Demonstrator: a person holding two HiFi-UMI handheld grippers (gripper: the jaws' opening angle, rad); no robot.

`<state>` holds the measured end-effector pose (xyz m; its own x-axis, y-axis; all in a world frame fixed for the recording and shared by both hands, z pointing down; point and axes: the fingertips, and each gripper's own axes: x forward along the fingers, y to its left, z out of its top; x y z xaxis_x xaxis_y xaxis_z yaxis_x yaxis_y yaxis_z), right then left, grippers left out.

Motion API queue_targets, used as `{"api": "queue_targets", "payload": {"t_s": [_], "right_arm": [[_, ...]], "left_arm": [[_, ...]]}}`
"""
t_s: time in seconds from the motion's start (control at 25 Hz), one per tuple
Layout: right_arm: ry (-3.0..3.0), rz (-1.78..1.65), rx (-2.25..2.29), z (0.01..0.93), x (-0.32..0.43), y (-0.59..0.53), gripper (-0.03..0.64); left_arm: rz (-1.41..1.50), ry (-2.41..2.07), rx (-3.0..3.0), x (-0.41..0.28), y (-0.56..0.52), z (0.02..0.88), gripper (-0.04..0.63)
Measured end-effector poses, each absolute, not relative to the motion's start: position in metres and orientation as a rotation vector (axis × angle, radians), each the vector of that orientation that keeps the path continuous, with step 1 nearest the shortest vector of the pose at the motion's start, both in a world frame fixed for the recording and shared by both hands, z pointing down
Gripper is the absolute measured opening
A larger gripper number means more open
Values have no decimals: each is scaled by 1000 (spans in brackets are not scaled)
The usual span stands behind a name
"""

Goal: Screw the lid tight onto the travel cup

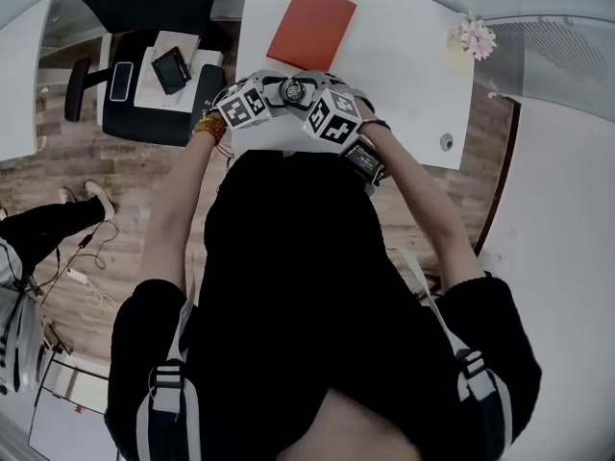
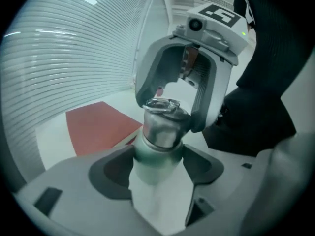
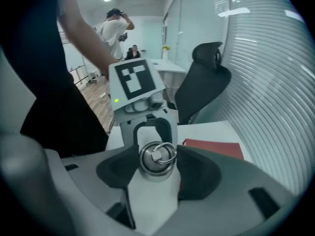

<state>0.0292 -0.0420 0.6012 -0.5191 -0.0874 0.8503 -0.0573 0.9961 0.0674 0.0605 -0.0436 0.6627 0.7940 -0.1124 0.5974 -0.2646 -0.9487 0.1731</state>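
Room: office, plank floor (image 1: pixel 144 195), white table (image 1: pixel 404 84) dead ahead, slatted blinds (image 2: pixel 64 58) running alongside it.
Table top: red sheet (image 1: pixel 310 25) flat at the far side; pink flowers (image 1: pixel 476 36) out at the corner, well apart from it.
Chair: black chair (image 1: pixel 144 123) left of the table, with a phone (image 1: pixel 120 80) and a dark case (image 1: pixel 171 69) on a pale pad on its seat. Any print there is too small to read.
Cup: cup (image 2: pixel 153 154) at the table's near edge, right in front of the person's chest, caught between both grippers. Pale body, steel shoulder. Whether its base rests on the table I cannot tell.
Lid: steel lid (image 3: pixel 157 157) sitting on the cup's mouth, a ring (image 3: pixel 166 154) lying on its crown.
Left gripper (image 2: pixel 157 173): jaws wide, both pads pressing the cup's pale body just under the steel part.
Right gripper (image 3: pixel 156 168): in from the opposite side, jaws a touch narrower, pads clamped on the lid's sides.
Markings: the only print to make out is black-and-white square patterns on the left cube (image 1: pixel 245 106) and right cube (image 1: pixel 333 118); a green light (image 3: pixel 116 101) glows on the left gripper.
Wrists: beaded band (image 1: pixel 209 126) on the left, watch (image 1: pixel 365 161) on the right.
Background: a person (image 3: pixel 114 28) stands far down the room, arm raised.
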Motion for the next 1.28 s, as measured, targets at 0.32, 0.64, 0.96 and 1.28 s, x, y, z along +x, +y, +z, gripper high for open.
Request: {"api": "queue_targets", "payload": {"t_s": [0.32,0.64,0.96,1.28], "right_arm": [[-1997,-367,-299,604,24,-32,245],[-2203,-149,152,587,34,-45,273],[-2162,197,654,596,38,-55,272],[-2169,111,414,602,29,-49,236]], "left_arm": [[1198,151,2761,58,-45,661,322],[844,-558,2731,43,-43,668,357],[694,-910,2559,54,-41,674,356],[762,-758,2615,58,-48,676,342]]}}
